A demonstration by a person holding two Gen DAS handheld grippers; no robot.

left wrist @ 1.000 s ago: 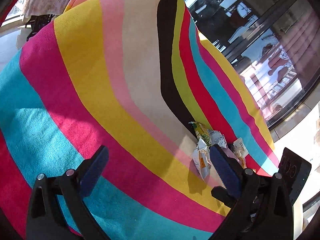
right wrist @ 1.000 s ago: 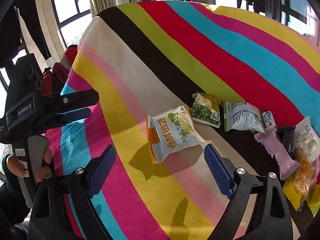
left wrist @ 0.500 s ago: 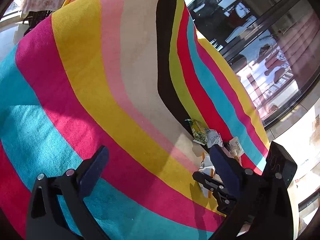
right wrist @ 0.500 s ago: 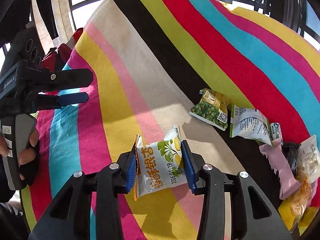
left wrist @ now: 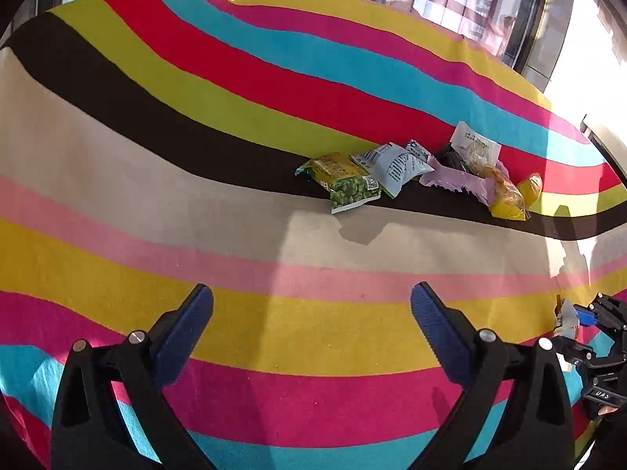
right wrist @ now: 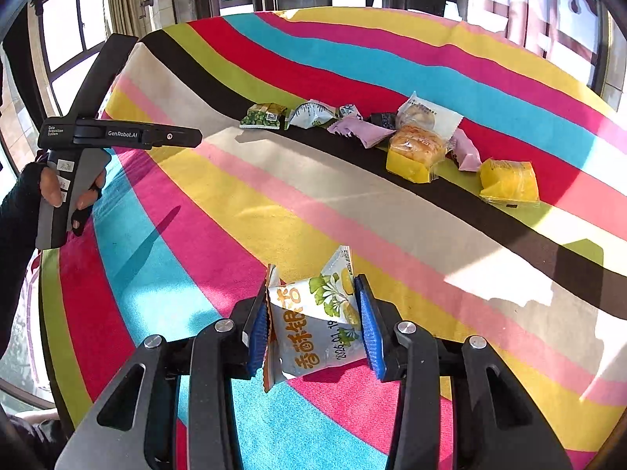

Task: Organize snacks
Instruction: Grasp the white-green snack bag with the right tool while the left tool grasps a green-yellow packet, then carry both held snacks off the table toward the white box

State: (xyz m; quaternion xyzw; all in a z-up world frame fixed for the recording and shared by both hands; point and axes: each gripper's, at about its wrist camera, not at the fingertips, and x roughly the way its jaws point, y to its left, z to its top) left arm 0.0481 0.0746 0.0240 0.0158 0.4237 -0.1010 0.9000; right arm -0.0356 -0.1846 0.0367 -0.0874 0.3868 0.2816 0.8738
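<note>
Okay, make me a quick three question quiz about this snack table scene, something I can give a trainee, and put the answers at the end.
1. True or false: the right gripper is shut on the white ginkgo snack packet.
2. Multiple choice: the left gripper is A) shut on a packet, B) open with nothing between its fingers, C) resting on the green pea packet.
3. Fill in: the row of loose snacks lies mostly along the ___ stripe of the striped tablecloth.

Key: 1 true; 2 B; 3 black.
</note>
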